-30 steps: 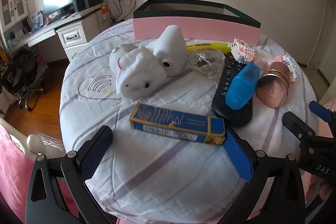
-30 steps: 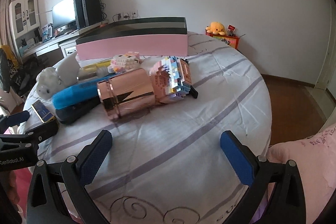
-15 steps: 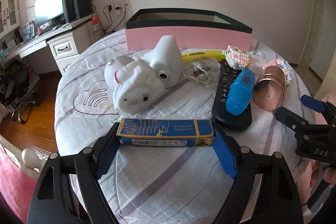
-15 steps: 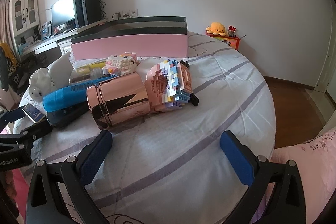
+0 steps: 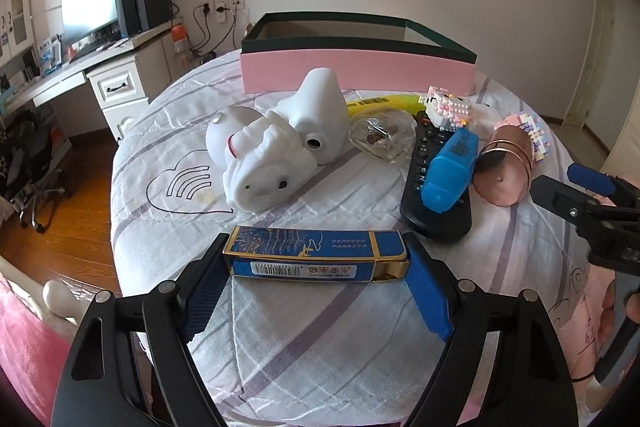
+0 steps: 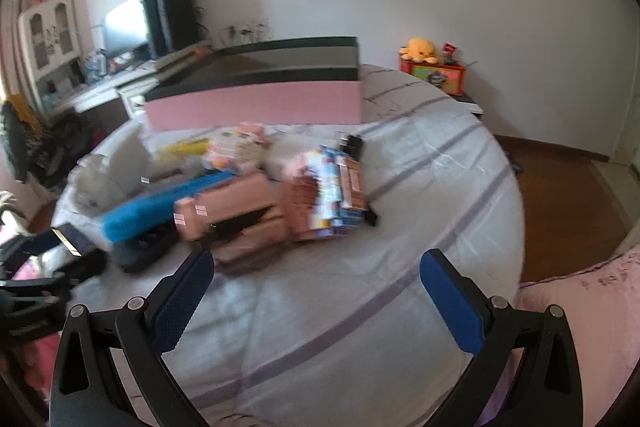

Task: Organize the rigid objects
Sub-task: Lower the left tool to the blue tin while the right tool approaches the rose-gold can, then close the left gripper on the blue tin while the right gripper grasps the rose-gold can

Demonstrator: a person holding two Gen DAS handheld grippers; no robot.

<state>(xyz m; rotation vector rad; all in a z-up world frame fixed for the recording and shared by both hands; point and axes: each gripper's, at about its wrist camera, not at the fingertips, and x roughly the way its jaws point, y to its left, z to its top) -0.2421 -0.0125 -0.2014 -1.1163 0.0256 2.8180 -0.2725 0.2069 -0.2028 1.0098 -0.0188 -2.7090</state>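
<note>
Two hand-held grippers, left (image 5: 316,267) pinching blue box (image 5: 316,254), right (image 6: 316,291) spread, white toys (image 5: 276,143) beyond

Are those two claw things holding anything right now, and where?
The left gripper clamps the blue box by its two short ends. The right gripper is open, holding nothing.

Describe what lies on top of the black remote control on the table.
A blue case lies lengthwise on the black remote control, covering its right side. Buttons show along the left edge; whatever is under the case is hidden.
</note>
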